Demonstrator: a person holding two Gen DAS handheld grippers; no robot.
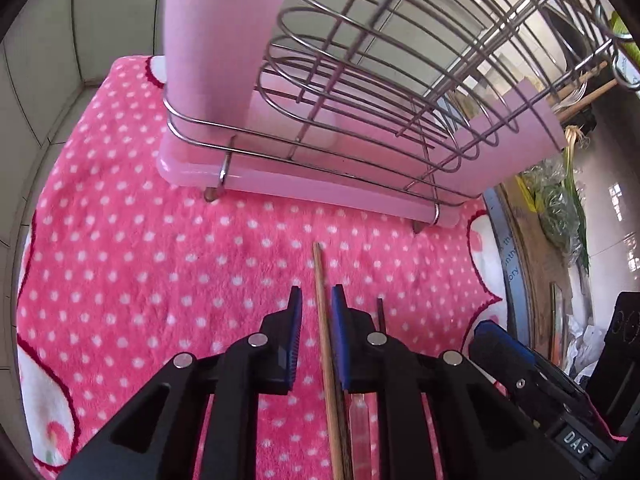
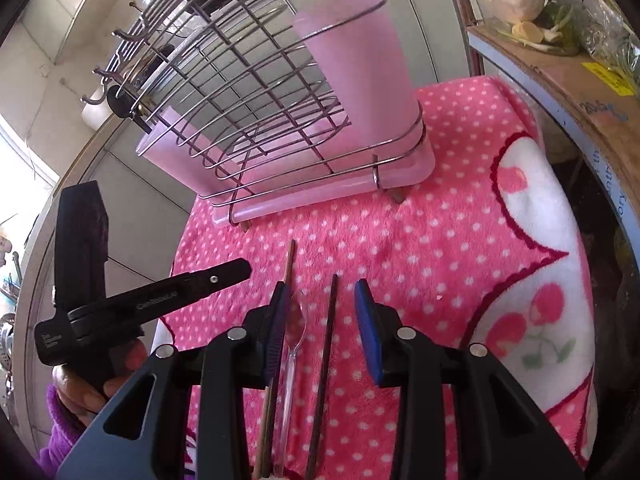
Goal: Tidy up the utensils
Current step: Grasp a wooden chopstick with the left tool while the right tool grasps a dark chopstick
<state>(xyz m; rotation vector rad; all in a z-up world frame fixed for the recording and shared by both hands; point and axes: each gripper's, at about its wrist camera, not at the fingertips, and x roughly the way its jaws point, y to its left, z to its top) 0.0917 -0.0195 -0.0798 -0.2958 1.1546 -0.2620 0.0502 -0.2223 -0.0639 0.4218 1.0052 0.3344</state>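
Observation:
A light wooden chopstick (image 1: pixel 325 344) lies on the pink polka-dot towel (image 1: pixel 160 248), between the fingers of my left gripper (image 1: pixel 316 300), which is open around it with small gaps. A dark chopstick (image 1: pixel 380 314) and a clear plastic spoon (image 1: pixel 360 420) lie just right of it. In the right wrist view my right gripper (image 2: pixel 322 296) is open over the clear spoon (image 2: pixel 294 336) and the dark chopstick (image 2: pixel 326 352); the light chopstick (image 2: pixel 288 260) lies at its left finger. A wire rack with pink cups (image 2: pixel 280 120) stands behind; it also shows in the left wrist view (image 1: pixel 320 120).
The left gripper's body (image 2: pixel 140 300) and the hand holding it show at left in the right wrist view. A cardboard box (image 2: pixel 580 92) with vegetables borders the towel (image 2: pixel 440 240) on the right. Tiled wall stands behind the rack.

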